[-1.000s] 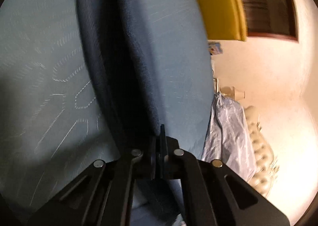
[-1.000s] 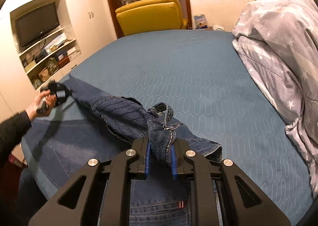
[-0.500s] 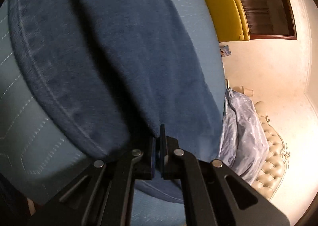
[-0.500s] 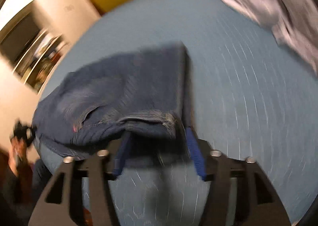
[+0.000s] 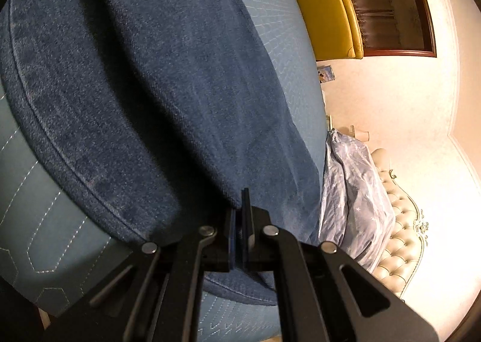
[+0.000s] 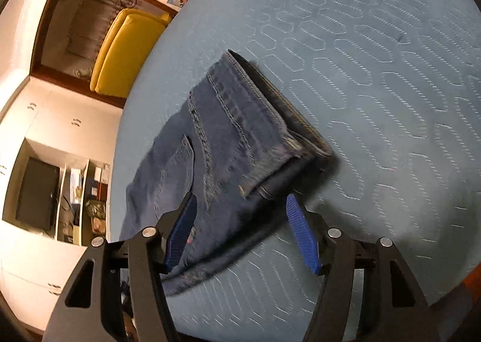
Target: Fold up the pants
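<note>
The jeans lie folded on the blue quilted bed, near its edge, with the stitched waistband and a back pocket facing up. The folded stack runs diagonally in the right wrist view, its thick end toward the middle of the bed and the other end reaching down toward the camera.

The right tool hangs just over the near end of the jeans. Its jaws are spread and opening wider; the blue ribbed pads stand on either side of the denim without pressing on it, so the cloth lies free between them.

The left tool has its jaws pressed together, pinching a fold of the jeans. From that view the dark denim fills most of the picture, with a stitched seam curving along its left edge and the bed showing beneath and beside it.

A yellow armchair stands past the far side of the bed in front of a dark wooden doorway. A pale starred duvet is bunched at the head of the bed beside a tufted cream headboard. Wall shelves with a television show at the left of the right wrist view.
</note>
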